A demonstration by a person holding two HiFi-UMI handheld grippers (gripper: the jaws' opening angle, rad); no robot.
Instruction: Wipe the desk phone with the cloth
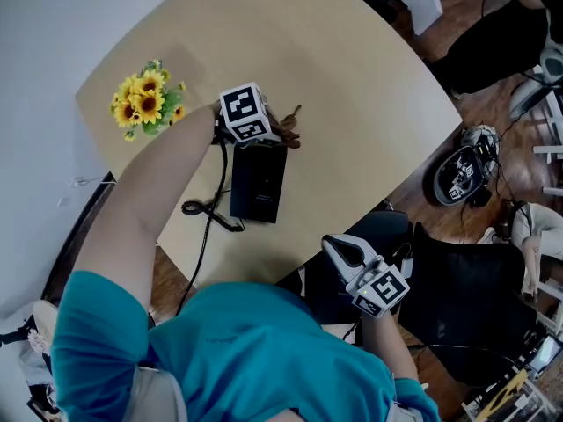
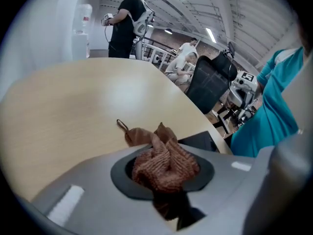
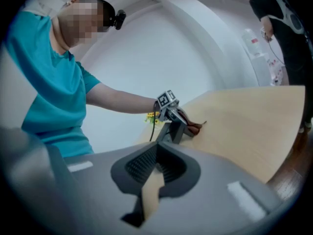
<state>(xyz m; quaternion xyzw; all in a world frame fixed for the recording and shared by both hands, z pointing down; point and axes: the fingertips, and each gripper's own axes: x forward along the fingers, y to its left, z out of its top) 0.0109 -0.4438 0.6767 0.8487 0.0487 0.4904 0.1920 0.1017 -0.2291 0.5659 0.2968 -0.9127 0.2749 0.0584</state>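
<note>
The black desk phone [image 1: 258,181] lies on the beige table [image 1: 352,86], its coiled cord [image 1: 208,209] trailing off its left side. My left gripper [image 1: 274,128] hovers at the phone's far end, shut on a bunched brown cloth [image 1: 288,134]. In the left gripper view the cloth [image 2: 165,166] fills the jaws, with a corner of the phone [image 2: 201,140] just beyond. My right gripper [image 1: 336,248] hangs off the table's near edge, shut with nothing in it. The right gripper view shows its jaws [image 3: 156,155] closed, and the left gripper [image 3: 168,105] over the phone [image 3: 177,130] in the distance.
A bunch of sunflowers [image 1: 147,102] stands at the table's left corner. A black office chair [image 1: 466,297] and floor clutter sit to the right of the table. A standing person [image 2: 124,23] and other seated people are far beyond the table.
</note>
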